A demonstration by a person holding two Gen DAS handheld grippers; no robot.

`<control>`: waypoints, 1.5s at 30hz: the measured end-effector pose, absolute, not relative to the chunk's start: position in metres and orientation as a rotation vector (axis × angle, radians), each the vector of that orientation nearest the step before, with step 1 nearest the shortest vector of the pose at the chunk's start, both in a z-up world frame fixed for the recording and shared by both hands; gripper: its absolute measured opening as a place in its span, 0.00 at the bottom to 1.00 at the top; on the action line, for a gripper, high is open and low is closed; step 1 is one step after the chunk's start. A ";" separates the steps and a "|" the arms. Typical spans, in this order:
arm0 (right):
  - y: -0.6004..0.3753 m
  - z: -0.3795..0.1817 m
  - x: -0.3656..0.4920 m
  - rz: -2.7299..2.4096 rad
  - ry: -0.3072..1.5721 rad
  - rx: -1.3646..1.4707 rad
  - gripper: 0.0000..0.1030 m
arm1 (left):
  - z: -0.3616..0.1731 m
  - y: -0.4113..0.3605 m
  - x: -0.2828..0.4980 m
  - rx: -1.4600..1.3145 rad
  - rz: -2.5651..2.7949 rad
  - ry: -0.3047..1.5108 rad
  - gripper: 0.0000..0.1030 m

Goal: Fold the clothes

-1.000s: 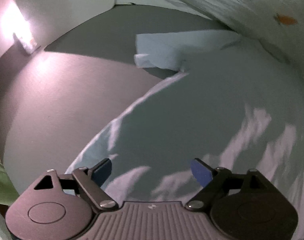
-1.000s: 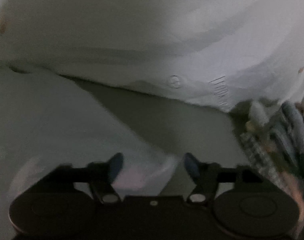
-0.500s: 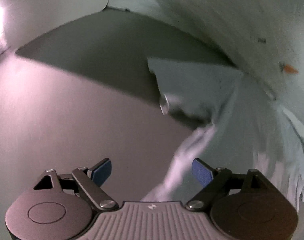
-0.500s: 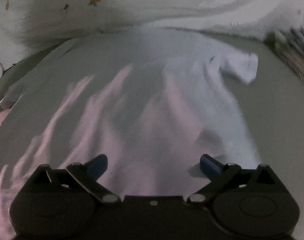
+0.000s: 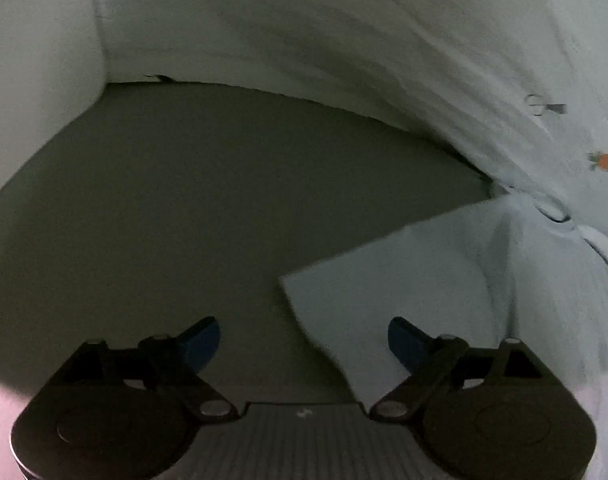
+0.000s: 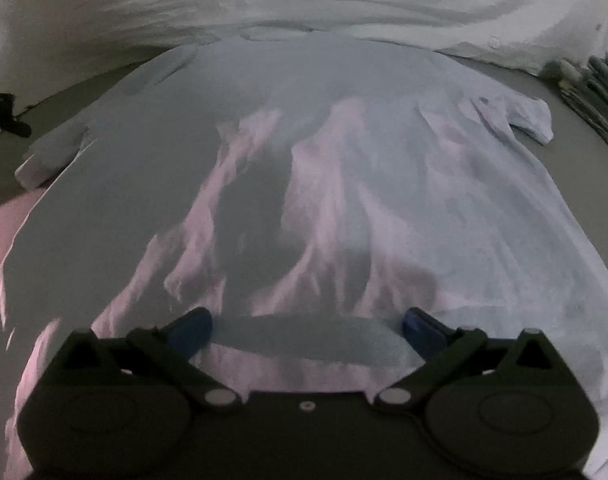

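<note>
- Shirt (image 6: 323, 152): spread flat on the grey bed surface (image 5: 224, 200); sleeve (image 5: 403, 280) now brought near the left tool (image 5: 304, 338).
- Both tools, right tool (image 6: 307, 328) included: held open, empty; sleeve fold is judged next.

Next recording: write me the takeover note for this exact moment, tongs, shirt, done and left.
Left tongs: open, empty, over the grey surface at the edge of the shirt's near sleeve.
Right tongs: open, empty, at the hem of the pale T-shirt.
Shirt lies spread flat, both sleeves out, collar toward the carrot-print bedding.
Done: laid out. Left: every fold, likely starting with the sleeves.
</note>
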State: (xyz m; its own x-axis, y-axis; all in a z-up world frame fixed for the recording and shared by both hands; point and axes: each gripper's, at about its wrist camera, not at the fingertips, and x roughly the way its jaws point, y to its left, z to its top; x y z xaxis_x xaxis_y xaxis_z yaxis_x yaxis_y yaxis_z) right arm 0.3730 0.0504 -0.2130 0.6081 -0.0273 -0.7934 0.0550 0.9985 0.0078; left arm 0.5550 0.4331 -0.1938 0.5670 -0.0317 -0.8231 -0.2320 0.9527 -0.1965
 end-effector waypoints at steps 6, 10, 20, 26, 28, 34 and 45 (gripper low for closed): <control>0.051 -0.214 0.371 -0.098 0.905 0.056 1.00 | -0.210 0.396 0.589 -0.067 0.088 0.907 0.66; 0.059 -0.212 0.383 -0.137 0.941 0.075 1.00 | -0.199 0.372 0.587 0.080 0.152 0.886 0.04; 0.061 -0.211 0.398 -0.140 0.981 0.079 1.00 | -0.189 0.407 0.607 0.127 0.258 0.875 0.07; 0.061 -0.206 0.394 -0.148 1.018 0.074 1.00 | -0.189 0.418 0.606 0.072 0.265 0.910 0.30; 0.066 -0.204 0.386 -0.136 1.016 0.052 1.00 | -0.178 0.425 0.588 -0.008 0.276 0.895 0.41; 0.077 -0.201 0.356 -0.093 0.996 0.046 1.00 | -0.165 0.434 0.508 -0.134 0.277 0.927 0.52; 0.093 -0.176 0.285 0.029 0.905 -0.059 0.81 | -0.156 0.419 0.409 -0.370 0.194 1.032 0.72</control>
